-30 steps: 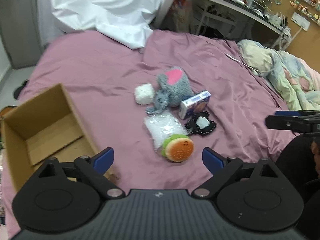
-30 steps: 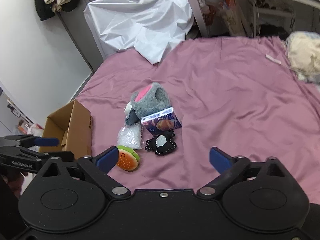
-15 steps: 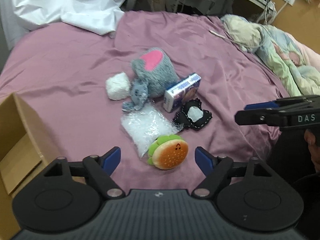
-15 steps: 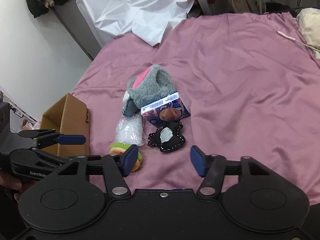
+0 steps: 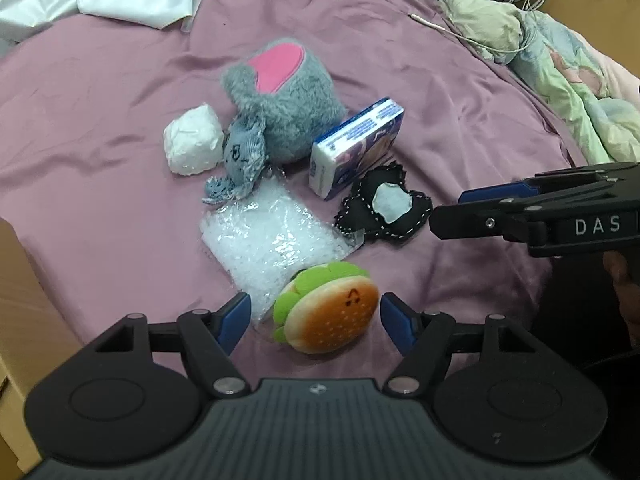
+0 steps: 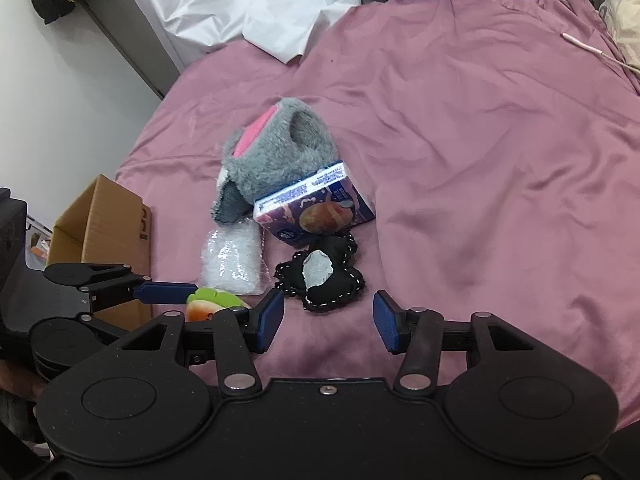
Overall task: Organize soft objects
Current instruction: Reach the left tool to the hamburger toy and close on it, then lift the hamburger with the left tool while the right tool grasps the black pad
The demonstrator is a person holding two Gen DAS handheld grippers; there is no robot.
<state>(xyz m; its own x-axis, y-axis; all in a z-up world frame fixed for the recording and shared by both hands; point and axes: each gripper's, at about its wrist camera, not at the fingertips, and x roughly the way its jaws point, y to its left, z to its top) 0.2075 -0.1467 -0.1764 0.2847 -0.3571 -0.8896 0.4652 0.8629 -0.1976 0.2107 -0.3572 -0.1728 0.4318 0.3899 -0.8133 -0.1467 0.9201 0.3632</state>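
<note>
On the purple bedsheet [image 5: 440, 92] lies a pile: a burger plush [image 5: 332, 312], a bag of clear beads [image 5: 268, 240], a black heart cushion [image 5: 384, 208], a blue tissue pack [image 5: 356, 148], a grey plush with a pink patch [image 5: 288, 100] and a white wad [image 5: 192, 146]. My left gripper [image 5: 316, 316] straddles the burger plush, jaws closing, with a gap still showing at its left pad. My right gripper [image 6: 329, 318] hovers just short of the black heart cushion [image 6: 320, 276], jaws closing with nothing between them.
An open cardboard box [image 6: 104, 224] stands at the bed's left edge. A white plastic sheet [image 6: 256, 4] is heaped at the far end. A crumpled quilt [image 5: 560, 64] and a thin cable [image 5: 440, 28] lie at the right.
Both grippers came down and closer to the pile, and both jaws narrowed. The burger plush now sits between the left fingers; the black cushion is just ahead of the right ones.
</note>
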